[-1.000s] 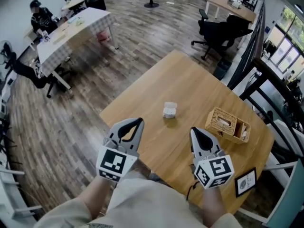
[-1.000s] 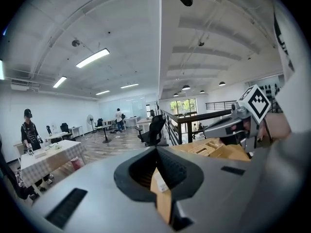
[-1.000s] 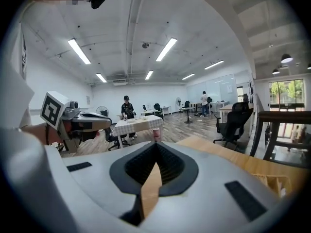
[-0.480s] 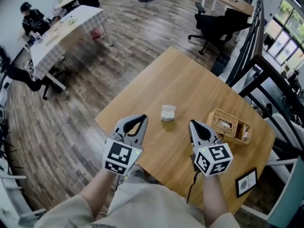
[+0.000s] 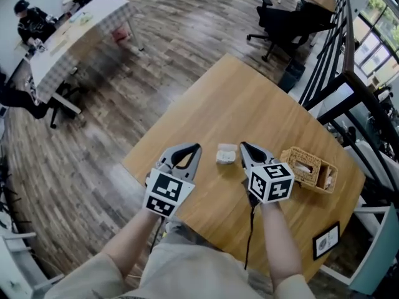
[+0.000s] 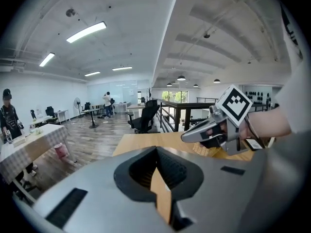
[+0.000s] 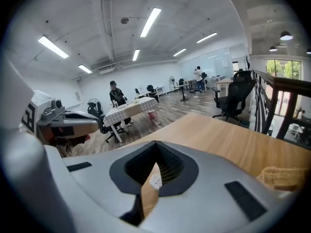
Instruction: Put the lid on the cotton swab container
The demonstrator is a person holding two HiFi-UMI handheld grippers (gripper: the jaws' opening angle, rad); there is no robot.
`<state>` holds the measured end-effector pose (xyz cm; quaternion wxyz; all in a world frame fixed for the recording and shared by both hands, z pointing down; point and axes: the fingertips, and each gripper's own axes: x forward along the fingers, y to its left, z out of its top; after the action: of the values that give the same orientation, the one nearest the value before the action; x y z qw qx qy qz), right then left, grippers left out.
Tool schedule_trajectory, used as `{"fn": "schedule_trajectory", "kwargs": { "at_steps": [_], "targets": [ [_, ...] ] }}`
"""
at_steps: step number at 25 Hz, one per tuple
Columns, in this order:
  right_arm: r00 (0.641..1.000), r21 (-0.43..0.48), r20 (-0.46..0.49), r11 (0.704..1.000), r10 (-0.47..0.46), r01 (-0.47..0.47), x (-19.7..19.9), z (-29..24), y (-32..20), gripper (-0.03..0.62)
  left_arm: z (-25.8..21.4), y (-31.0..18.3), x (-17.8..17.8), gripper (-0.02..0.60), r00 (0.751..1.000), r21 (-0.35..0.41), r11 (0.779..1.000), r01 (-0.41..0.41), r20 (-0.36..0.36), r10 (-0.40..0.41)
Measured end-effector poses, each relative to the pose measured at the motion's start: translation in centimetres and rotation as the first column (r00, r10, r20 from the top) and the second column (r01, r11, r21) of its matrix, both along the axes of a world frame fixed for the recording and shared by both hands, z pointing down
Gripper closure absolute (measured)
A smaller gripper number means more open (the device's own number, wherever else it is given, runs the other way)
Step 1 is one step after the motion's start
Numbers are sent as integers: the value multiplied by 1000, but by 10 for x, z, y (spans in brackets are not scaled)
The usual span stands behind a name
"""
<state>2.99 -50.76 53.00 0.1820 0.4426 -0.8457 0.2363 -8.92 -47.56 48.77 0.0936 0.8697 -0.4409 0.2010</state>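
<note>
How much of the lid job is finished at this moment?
Nothing looks done. The left claw and right claw are both shut and empty, flanking the cotton swab container on the wooden table. Left to do: find the lid, which I cannot make out, and fit it.

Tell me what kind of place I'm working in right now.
Most likely an open-plan office or lab workspace: black office chairs beyond the wooden table, a cloth-covered table with a person at it, a plank floor, and strip lights on a high ceiling.
</note>
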Motion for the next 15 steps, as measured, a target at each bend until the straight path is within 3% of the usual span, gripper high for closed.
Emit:
{"fn": "schedule_trajectory", "kwargs": {
  "at_steps": [8, 15],
  "targets": [
    [997, -160, -64, 986, 37, -46, -15, 86, -55, 568, 74, -41, -13, 560, 997, -125, 990, -60, 35, 65],
    [994, -254, -96, 965, 44, -67, -21, 120, -55, 568, 108, -55, -21, 560, 992, -196, 975, -108, 48, 119]
  ]
}}
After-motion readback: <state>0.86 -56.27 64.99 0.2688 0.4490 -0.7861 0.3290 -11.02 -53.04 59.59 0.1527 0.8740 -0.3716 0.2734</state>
